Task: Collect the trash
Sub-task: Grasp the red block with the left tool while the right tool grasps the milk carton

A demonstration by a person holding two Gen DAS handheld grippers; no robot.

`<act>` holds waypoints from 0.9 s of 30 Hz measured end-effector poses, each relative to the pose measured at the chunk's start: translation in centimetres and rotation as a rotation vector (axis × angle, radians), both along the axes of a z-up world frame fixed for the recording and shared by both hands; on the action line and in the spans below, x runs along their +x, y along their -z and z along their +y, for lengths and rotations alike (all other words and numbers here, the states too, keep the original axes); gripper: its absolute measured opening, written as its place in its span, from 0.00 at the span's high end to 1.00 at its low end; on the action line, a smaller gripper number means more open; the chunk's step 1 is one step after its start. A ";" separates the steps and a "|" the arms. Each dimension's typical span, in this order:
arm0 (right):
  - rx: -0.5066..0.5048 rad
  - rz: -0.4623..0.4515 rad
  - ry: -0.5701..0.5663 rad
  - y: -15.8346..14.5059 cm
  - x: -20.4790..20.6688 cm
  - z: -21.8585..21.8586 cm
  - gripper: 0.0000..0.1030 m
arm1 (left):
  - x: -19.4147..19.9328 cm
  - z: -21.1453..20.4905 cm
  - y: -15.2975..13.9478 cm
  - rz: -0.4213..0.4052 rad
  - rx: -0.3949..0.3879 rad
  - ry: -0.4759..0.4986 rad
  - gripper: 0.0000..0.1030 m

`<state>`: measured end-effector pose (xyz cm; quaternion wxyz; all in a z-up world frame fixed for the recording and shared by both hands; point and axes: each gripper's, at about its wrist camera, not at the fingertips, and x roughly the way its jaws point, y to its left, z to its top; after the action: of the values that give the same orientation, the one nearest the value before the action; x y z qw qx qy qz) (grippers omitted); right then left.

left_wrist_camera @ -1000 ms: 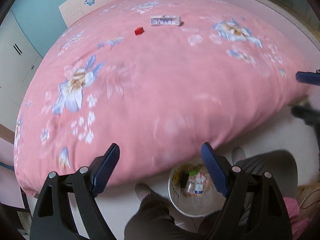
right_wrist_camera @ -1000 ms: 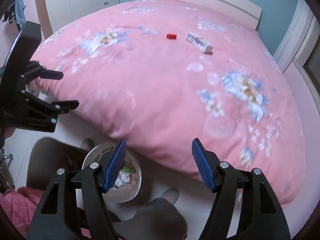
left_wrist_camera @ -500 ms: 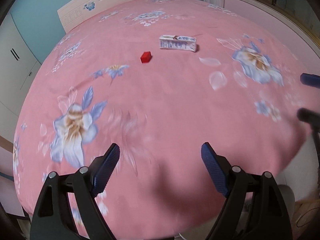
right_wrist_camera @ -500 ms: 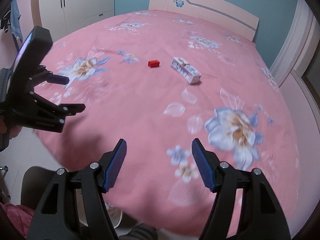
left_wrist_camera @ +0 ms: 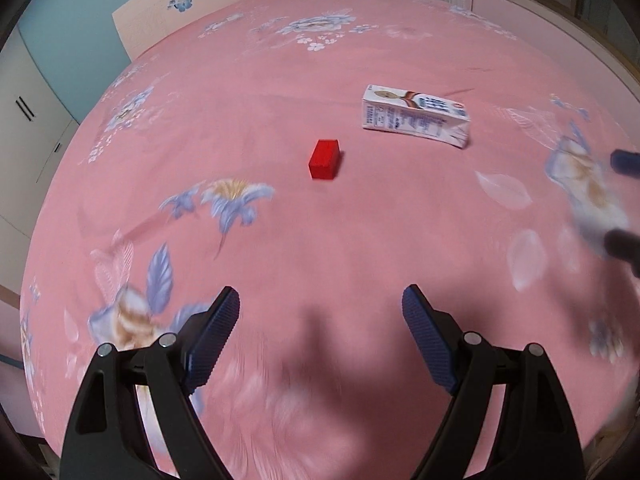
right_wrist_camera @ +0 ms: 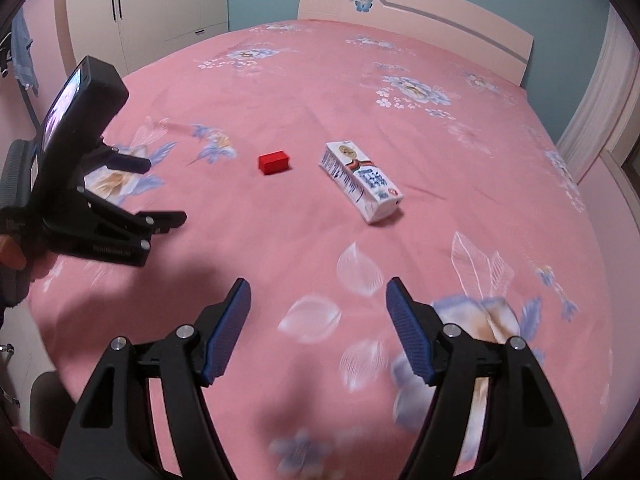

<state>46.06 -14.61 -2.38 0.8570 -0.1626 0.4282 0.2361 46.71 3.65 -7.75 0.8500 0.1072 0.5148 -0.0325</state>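
Note:
A small red box point(left_wrist_camera: 325, 159) lies near the middle of the pink bedspread, and a white milk carton point(left_wrist_camera: 414, 120) lies on its side to its right. My left gripper point(left_wrist_camera: 320, 294) hovers open over the bed, short of the red box, with nothing between its blue pads. In the right wrist view the red box point(right_wrist_camera: 273, 163) and the carton point(right_wrist_camera: 362, 186) lie ahead. My right gripper point(right_wrist_camera: 318, 285) is empty and its jaws are opening. The left gripper point(right_wrist_camera: 164, 191) shows at the left there. The right gripper point(left_wrist_camera: 622, 200) is blurred at the left view's right edge.
The pink floral bedspread point(right_wrist_camera: 440, 152) fills both views. A pale headboard point(right_wrist_camera: 420, 12) stands at the far end, white wardrobes point(right_wrist_camera: 152, 4) at the back left, a curtain point(right_wrist_camera: 600, 92) on the right. A hand point(right_wrist_camera: 12, 256) holds the left gripper.
Both grippers have moved from above the trash bin at the bed's foot forward over the bed. The bin has left view, and the red box and carton appear larger and closer.

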 end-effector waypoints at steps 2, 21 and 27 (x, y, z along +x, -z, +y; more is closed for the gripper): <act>0.007 0.008 0.002 0.6 1.9 0.4 0.32 | 1.7 -0.2 0.7 0.006 0.003 0.006 0.17; -0.105 0.095 -0.135 9.4 18.7 4.8 0.32 | 14.1 -0.3 6.1 0.070 -0.041 -0.018 0.31; -0.101 0.156 -0.124 11.1 21.5 5.2 0.32 | 14.6 -0.9 6.5 0.078 -0.052 0.004 0.47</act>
<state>67.57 -9.45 -13.49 0.7956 -0.2129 0.4939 0.2790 61.36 2.79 -14.22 0.8317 0.0847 0.5463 -0.0516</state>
